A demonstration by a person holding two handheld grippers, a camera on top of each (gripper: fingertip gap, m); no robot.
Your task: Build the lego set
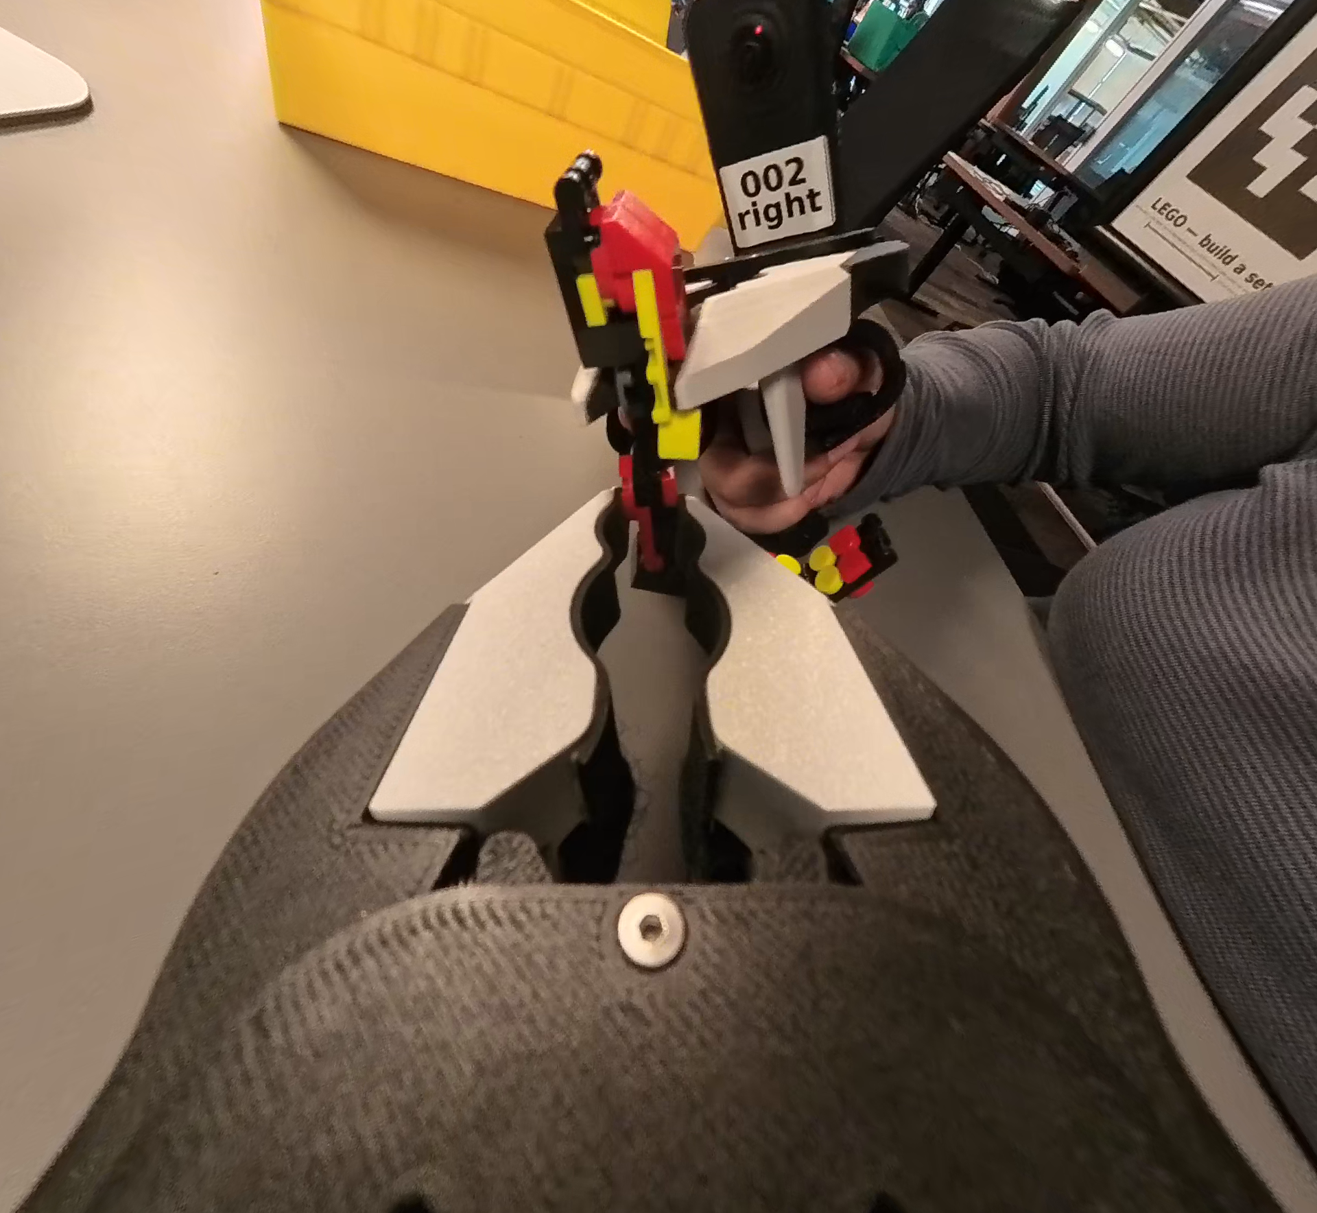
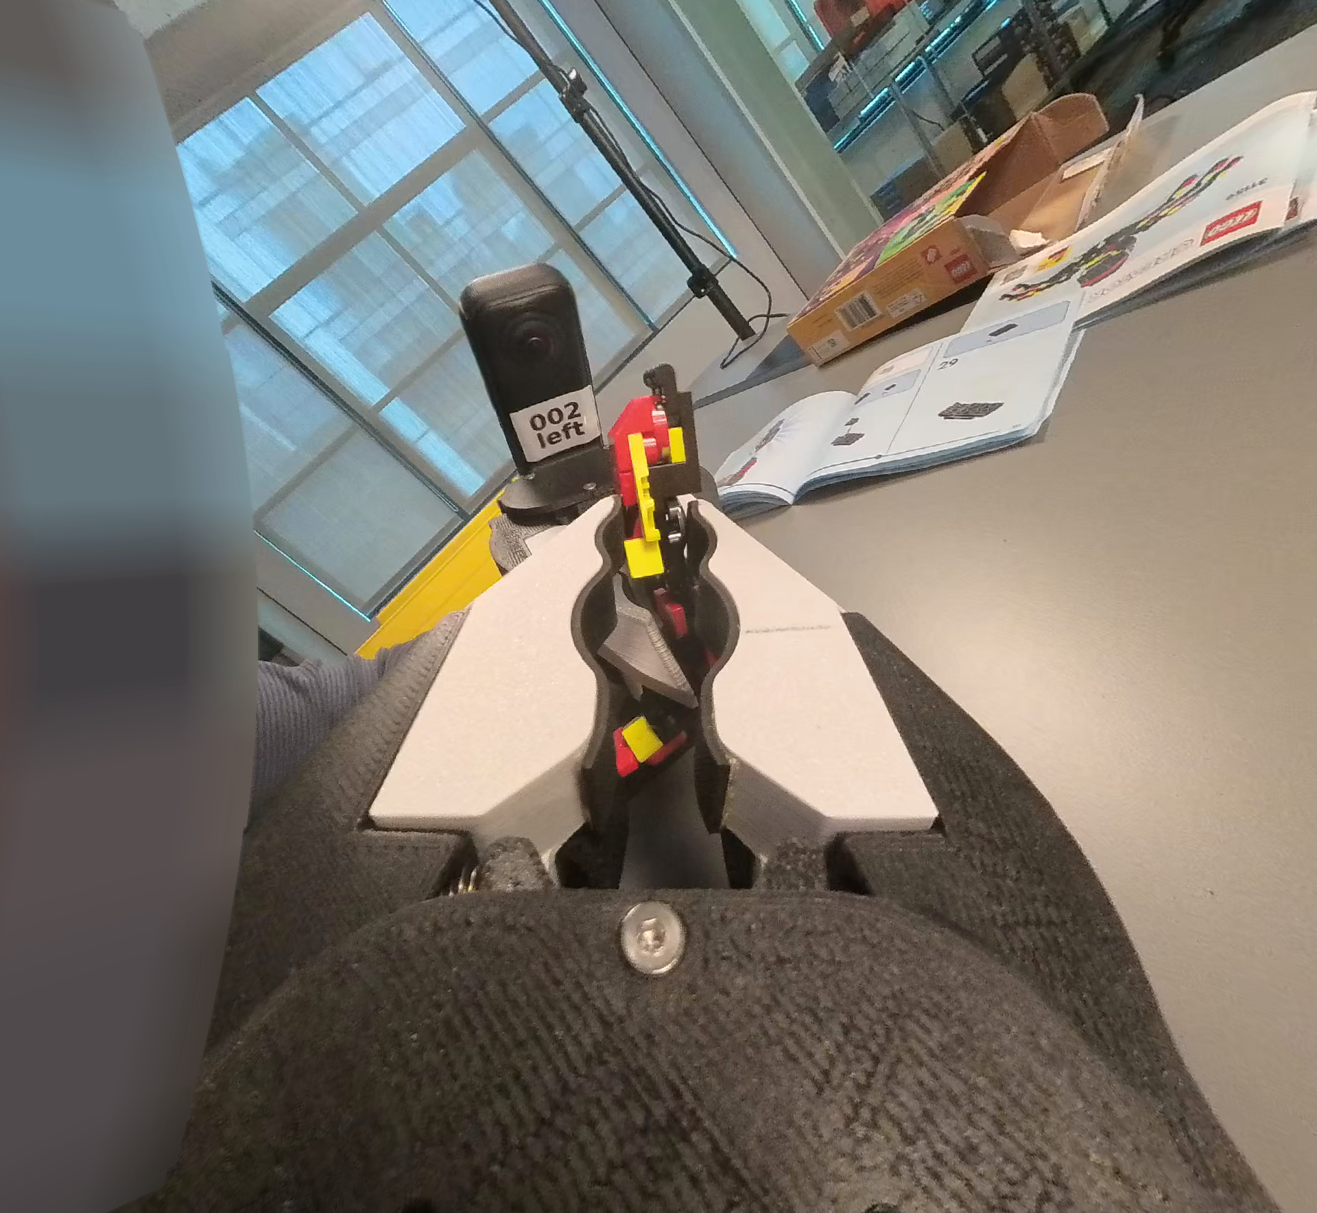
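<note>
A black, red and yellow lego model [image 1: 634, 323] is held in the air between both grippers. In the left wrist view my left gripper [image 1: 652, 523] is shut on the model's thin lower end. The right gripper [image 1: 641, 380] clamps its middle from the right, with a hand on the trigger. In the right wrist view my right gripper [image 2: 654, 516] is shut on the model [image 2: 648, 466], whose red and yellow top sticks out past the fingertips. A small black lego piece [image 1: 841, 558] with red and yellow studs lies on the table under that hand.
A yellow bin [image 1: 463, 38] stands on the grey table [image 1: 214, 395] behind the model. Open instruction booklets [image 2: 926, 409] and an open lego box [image 2: 912, 266] lie to the right. A black stand pole [image 2: 641, 166] rises at the table's far edge. A grey sleeve [image 1: 1069, 409] reaches in. The grippers' ends are close to 5 cm from one another.
</note>
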